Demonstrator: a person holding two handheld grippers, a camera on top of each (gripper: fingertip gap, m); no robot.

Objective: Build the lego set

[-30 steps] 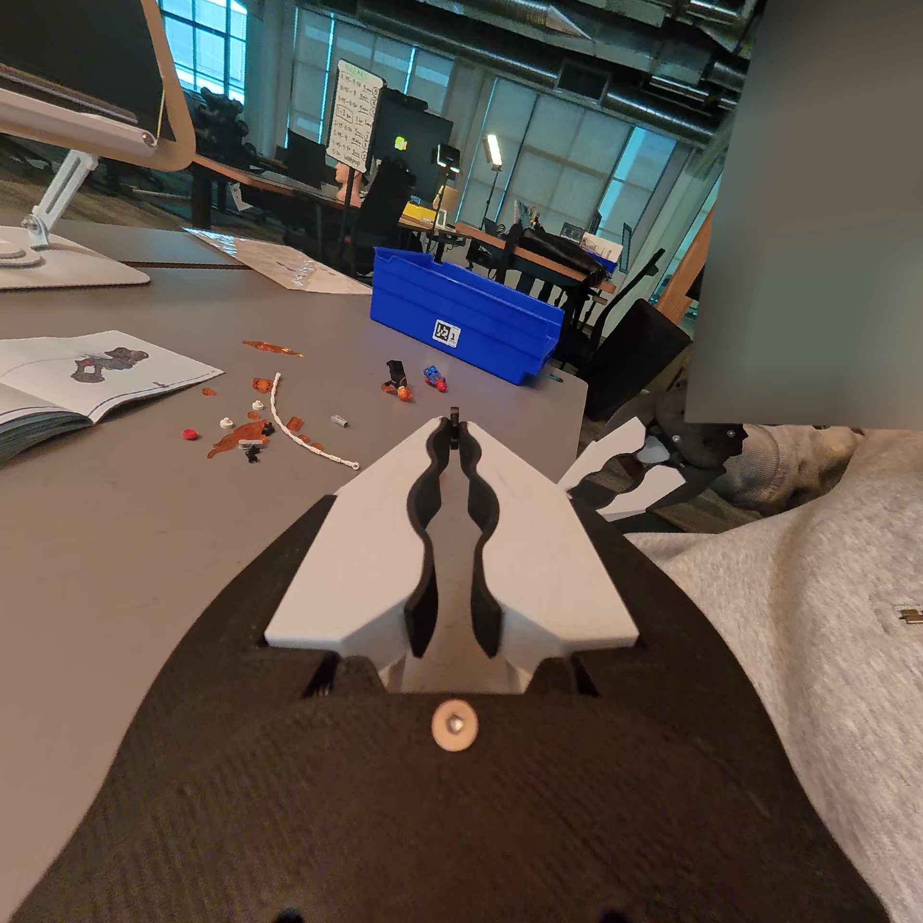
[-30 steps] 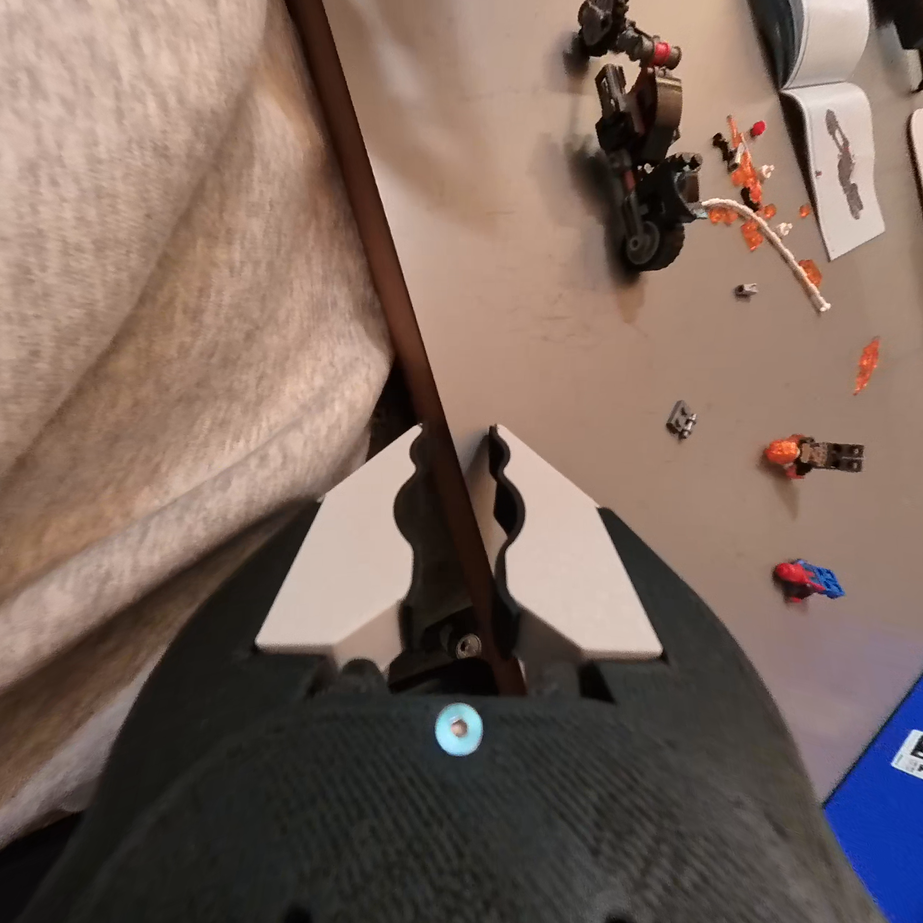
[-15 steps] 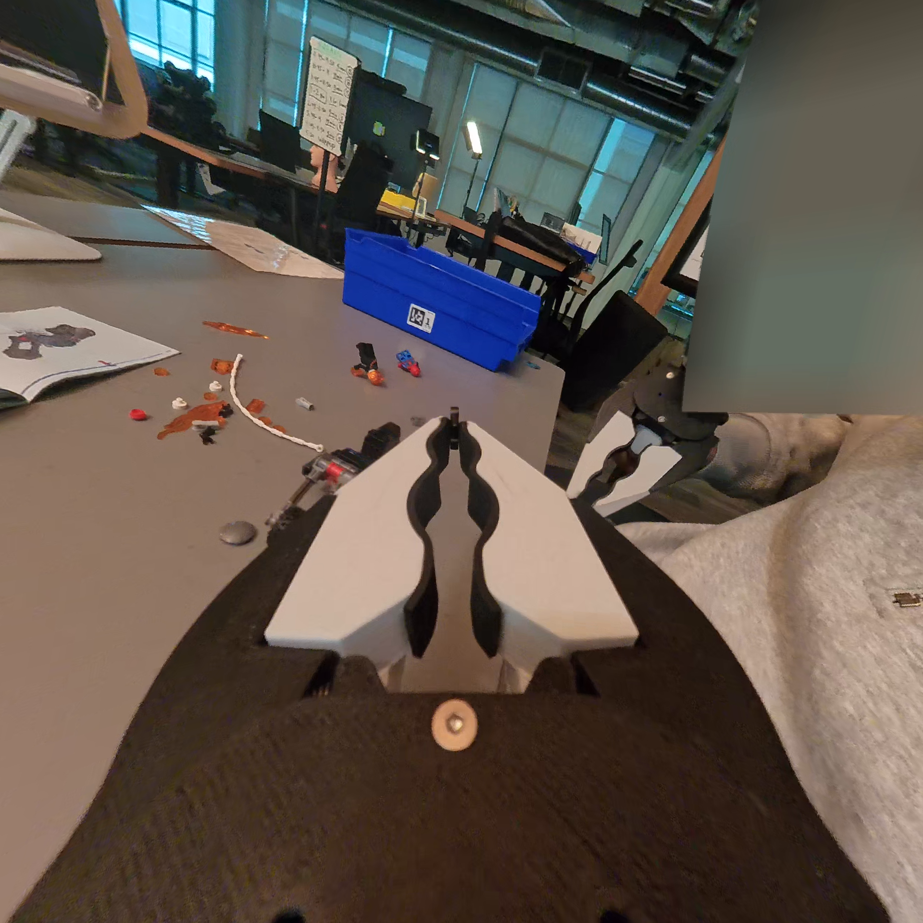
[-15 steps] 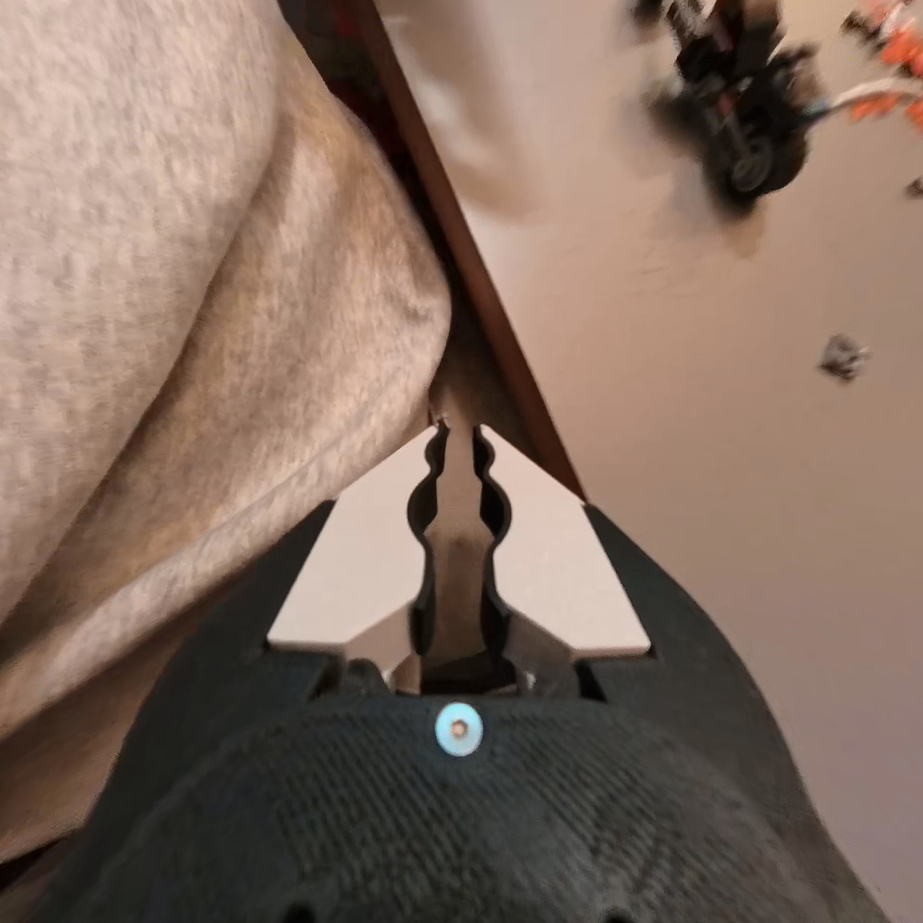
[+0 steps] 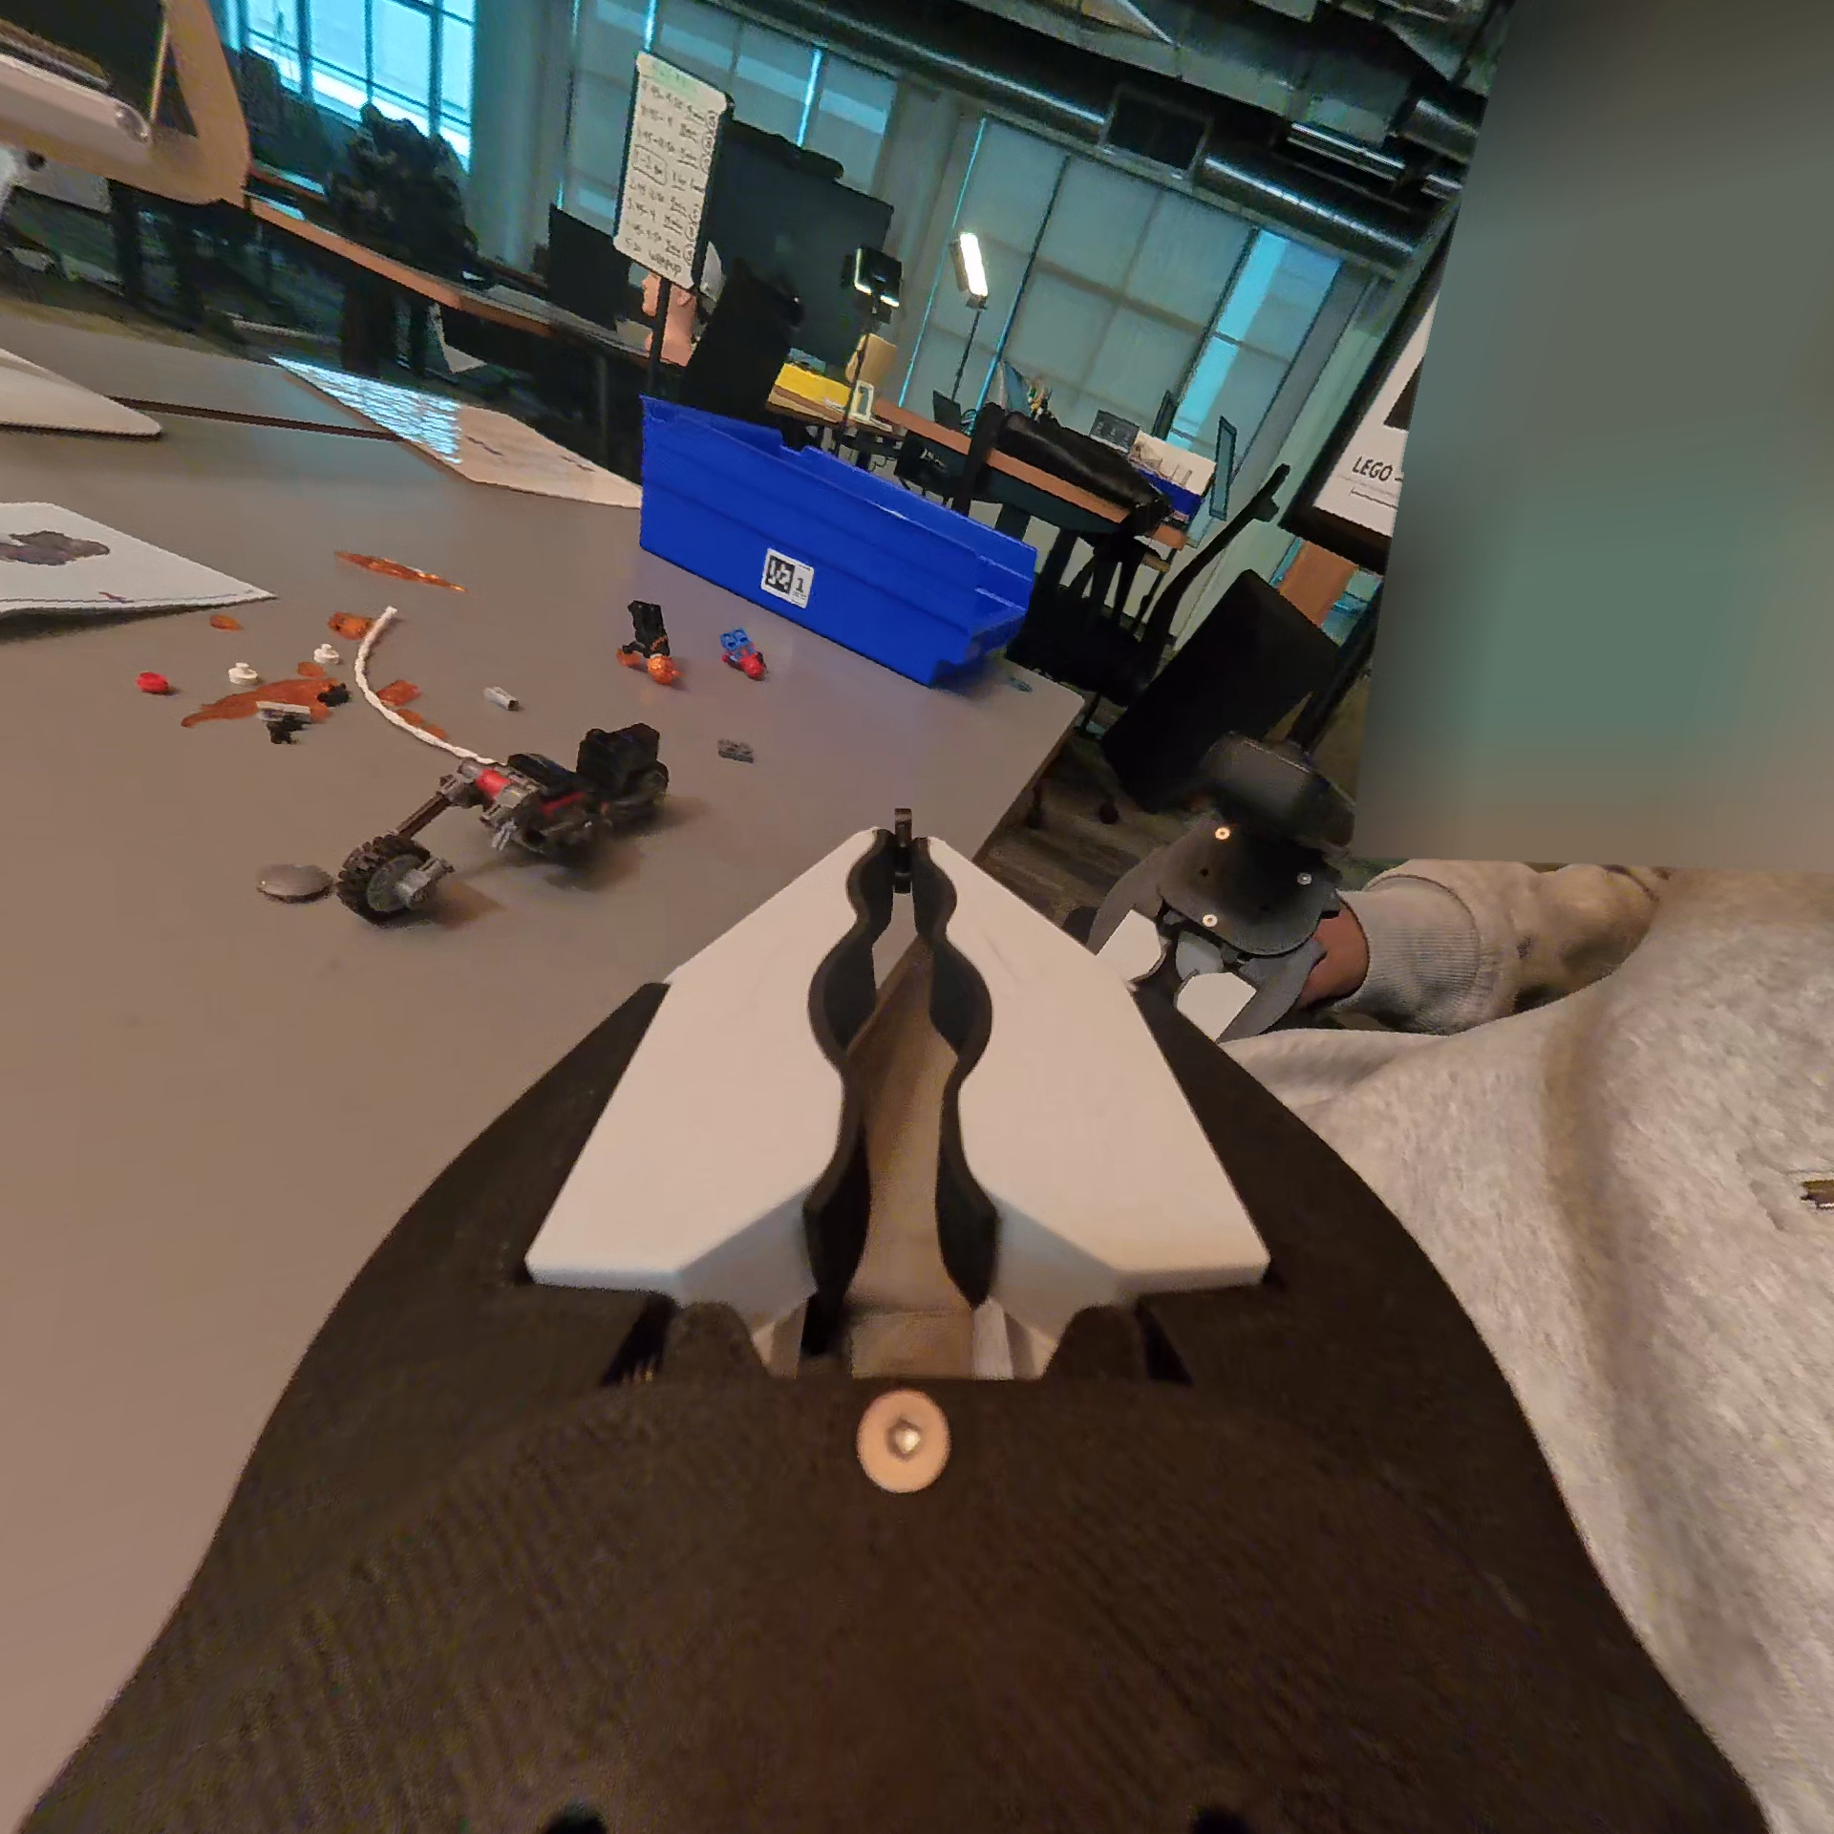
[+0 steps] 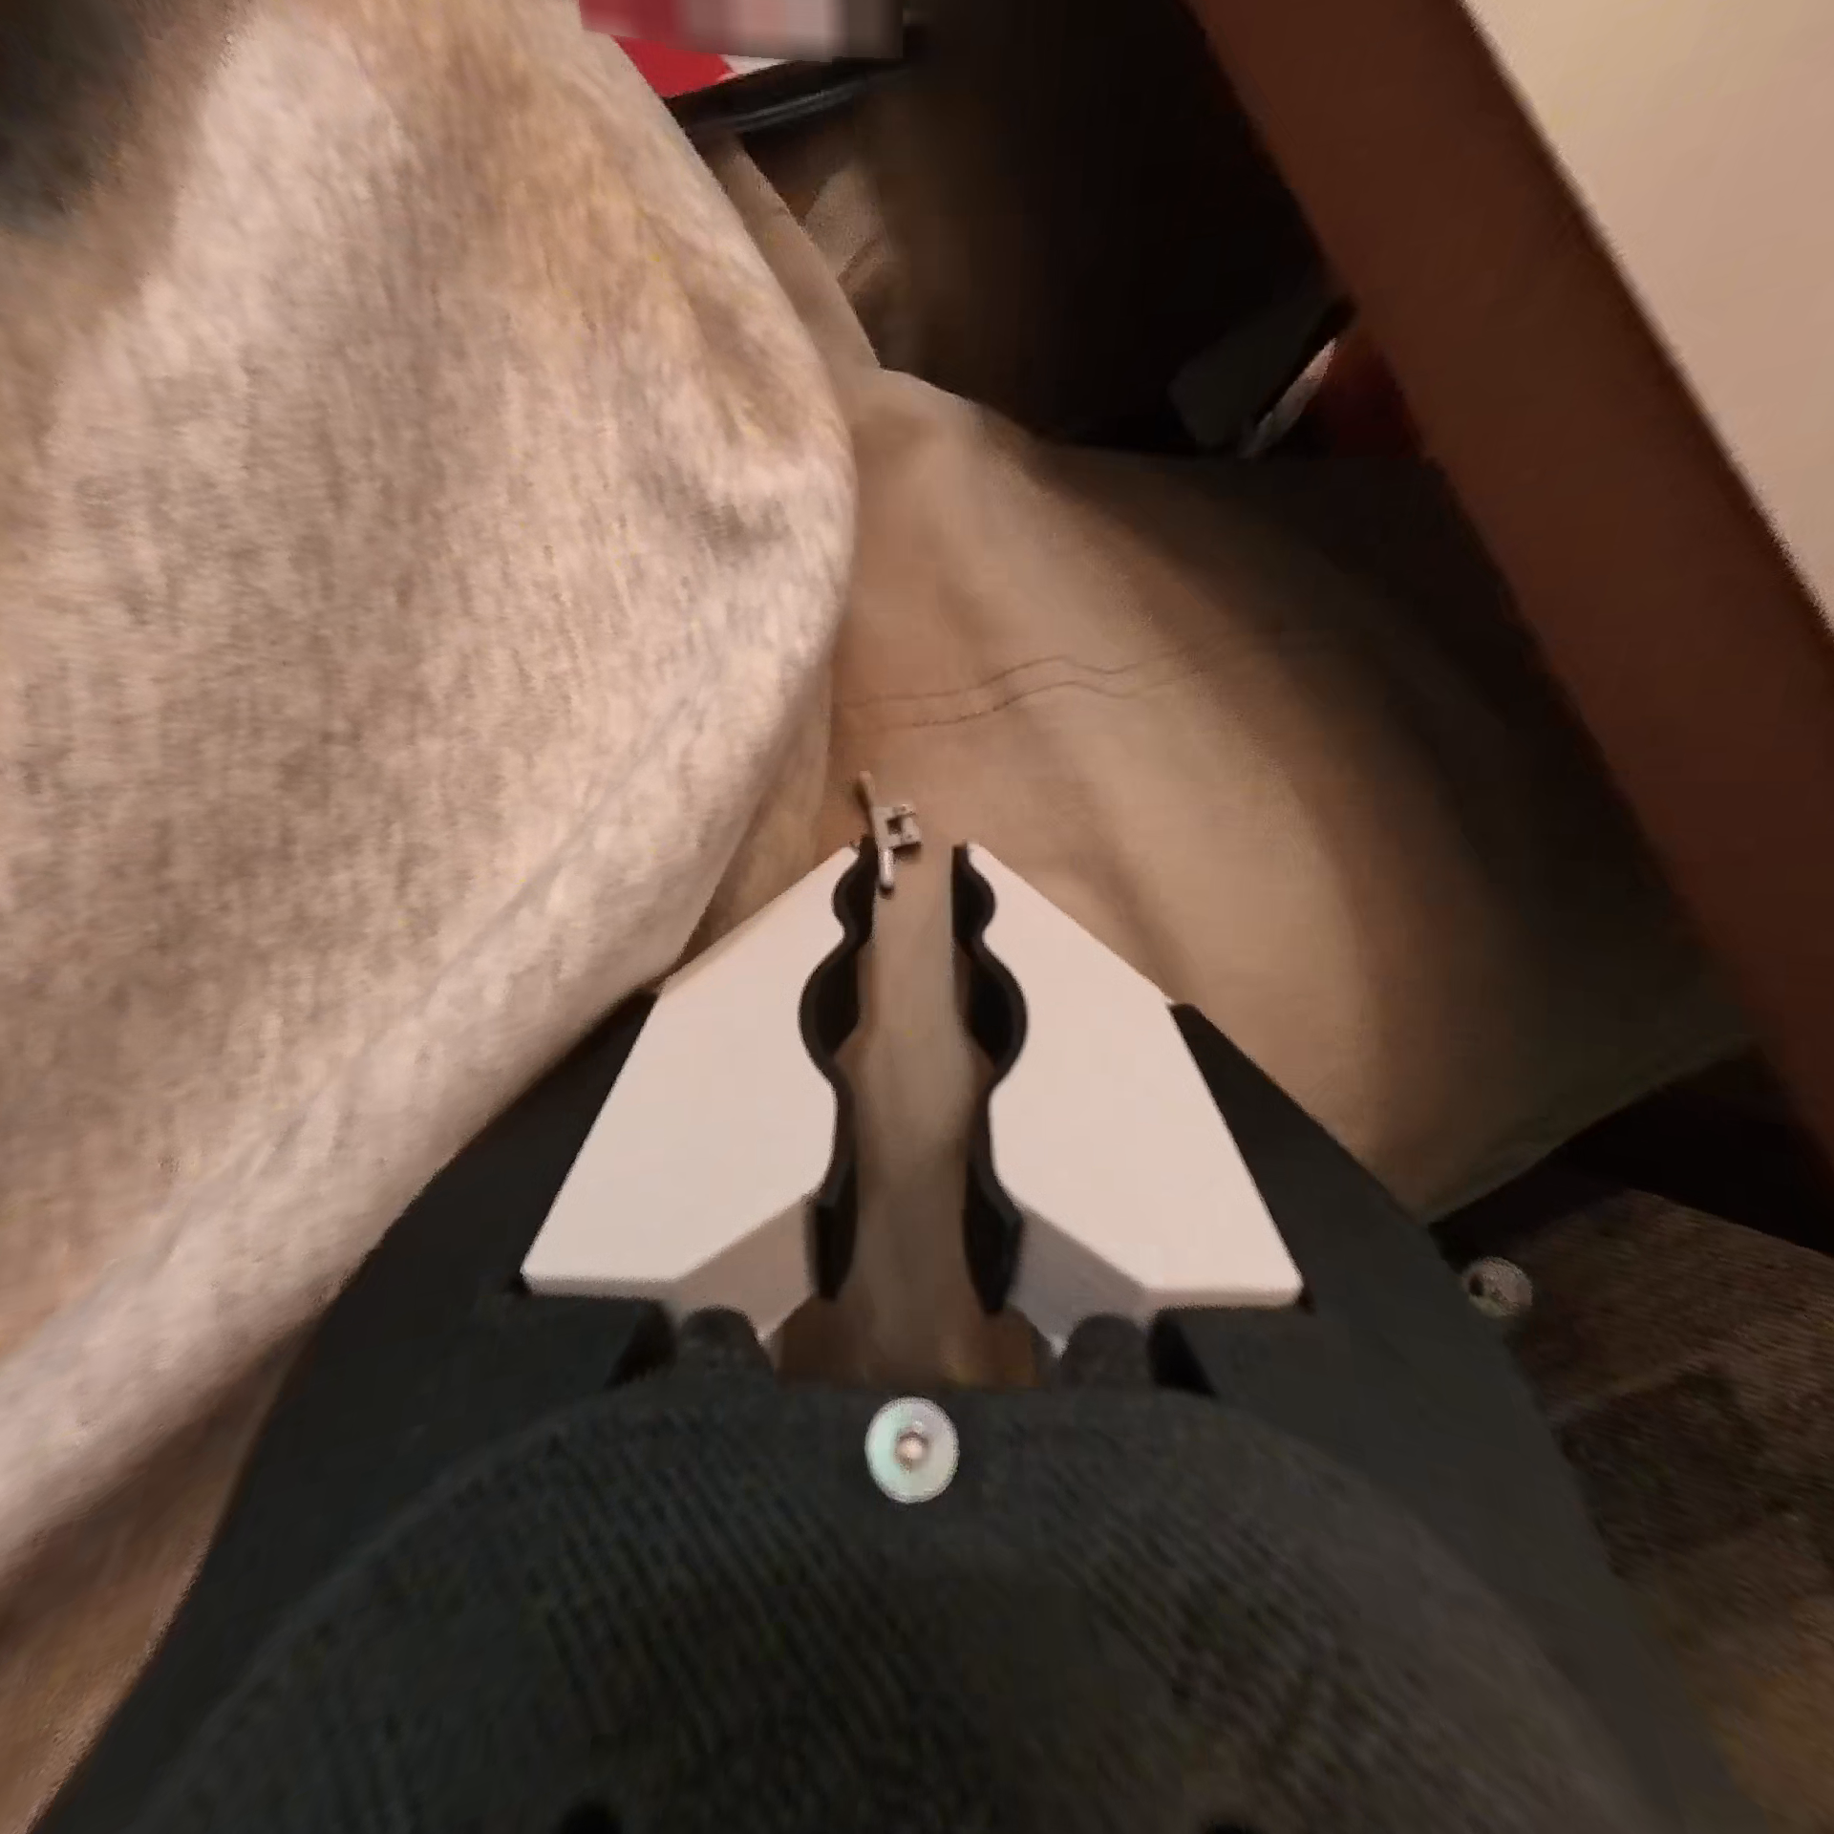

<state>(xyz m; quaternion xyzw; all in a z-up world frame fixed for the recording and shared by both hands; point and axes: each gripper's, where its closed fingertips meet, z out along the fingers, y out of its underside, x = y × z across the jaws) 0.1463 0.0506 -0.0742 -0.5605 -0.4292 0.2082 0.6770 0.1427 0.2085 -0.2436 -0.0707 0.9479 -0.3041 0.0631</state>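
We see the broad grey worktop point(image 5: 149, 1141), and beyond the half-built black toy motorbike point(image 5: 516, 804) on it stands a long blue plastic bin point(image 5: 844, 556). Our left tongs point(image 5: 901, 855) are clenched on a tiny black brick piece point(image 5: 901, 861), near the motorbike. Our right tongs point(image 6: 911, 855) hang below the worktop, slightly parted, a small grey clip piece point(image 6: 890, 832) touching the left tip.

Left wrist view: cool daylight from the windows point(image 5: 1121, 288) at 12 o'clock and one lamp point(image 5: 971, 266) leave a pale sheen on the bench point(image 5: 198, 1042); focus is sharp, straight lines bow toward the edges. Right wrist view: dim, warm light, motion blur heaviest on the grey fabric point(image 6: 397, 595) at 10 o'clock, deep shadow at 1 o'clock.
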